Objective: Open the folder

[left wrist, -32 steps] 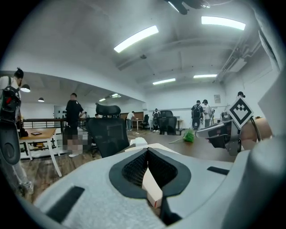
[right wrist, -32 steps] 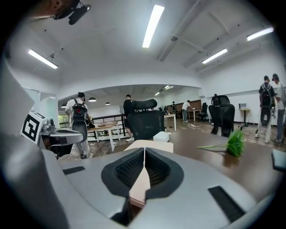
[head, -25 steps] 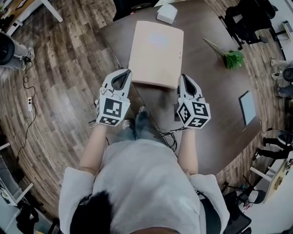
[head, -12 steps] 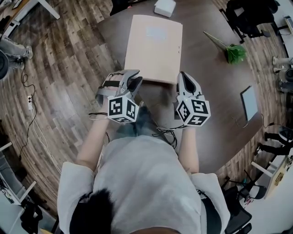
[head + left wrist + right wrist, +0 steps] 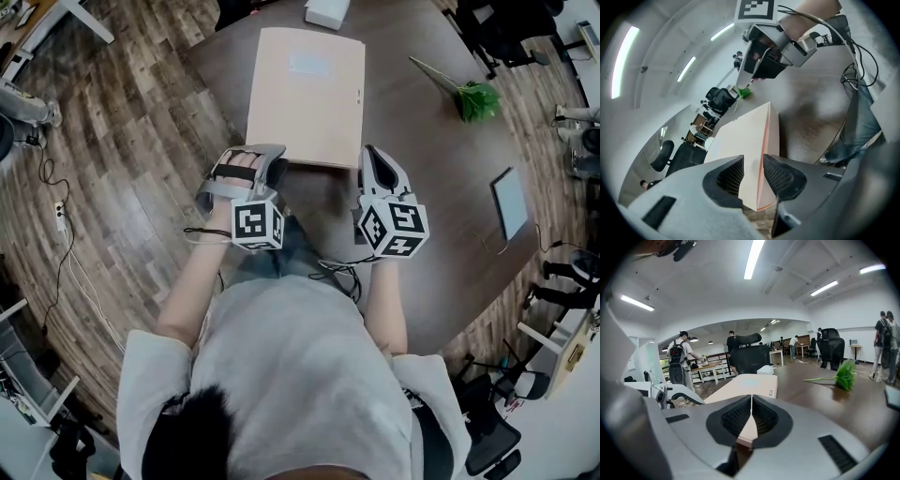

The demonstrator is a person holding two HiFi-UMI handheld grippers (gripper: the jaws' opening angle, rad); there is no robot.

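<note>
A closed beige folder (image 5: 305, 94) lies flat on the dark round table (image 5: 431, 178). My left gripper (image 5: 277, 169) is rolled onto its side at the folder's near left corner. In the left gripper view the jaws of the left gripper (image 5: 753, 161) have just been opening, and the folder's (image 5: 745, 136) corner edge stands between the pads with gaps on both sides. My right gripper (image 5: 372, 155) is at the folder's near right corner, and the right gripper (image 5: 751, 399) has its pads shut together just above the folder (image 5: 750, 383).
A white box (image 5: 326, 11) sits beyond the folder's far edge. A green plant sprig (image 5: 473, 97) and a tablet (image 5: 509, 204) lie on the table's right side. Office chairs stand past the table; cables run over the wooden floor at left.
The left gripper has rolled onto its side, sunk to the folder's near left corner, and opened its jaws around that corner. The right gripper has stayed put.
</note>
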